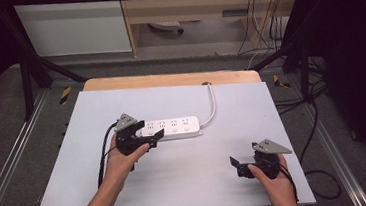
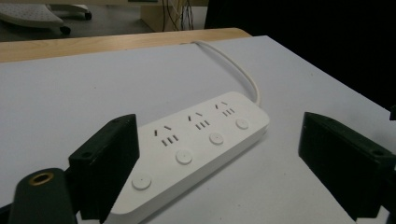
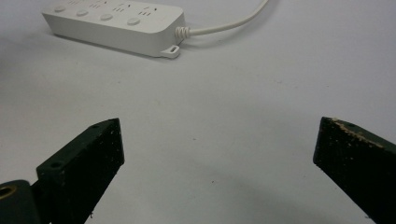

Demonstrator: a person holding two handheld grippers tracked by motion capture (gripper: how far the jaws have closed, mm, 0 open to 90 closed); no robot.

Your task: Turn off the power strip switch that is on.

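Note:
A white power strip (image 1: 172, 128) with several sockets and round buttons lies on the white table top (image 1: 188, 183); its white cable (image 1: 213, 104) runs off toward the far edge. My left gripper (image 1: 150, 130) is open over the strip's left end, one jaw on each side. In the left gripper view the strip (image 2: 201, 140) lies between the wide-apart jaws of the left gripper (image 2: 219, 126), nothing pinched. My right gripper (image 1: 238, 167) is open above bare table near the front right. In the right gripper view the right gripper (image 3: 217, 126) faces the strip (image 3: 116, 21) and cable (image 3: 229, 23), farther off.
A wooden edge (image 1: 169, 79) shows behind the white top. Black frame legs (image 1: 26, 81) stand at both far corners. Loose cables (image 1: 318, 121) lie on the floor to the right. A light cabinet (image 1: 74, 27) stands behind.

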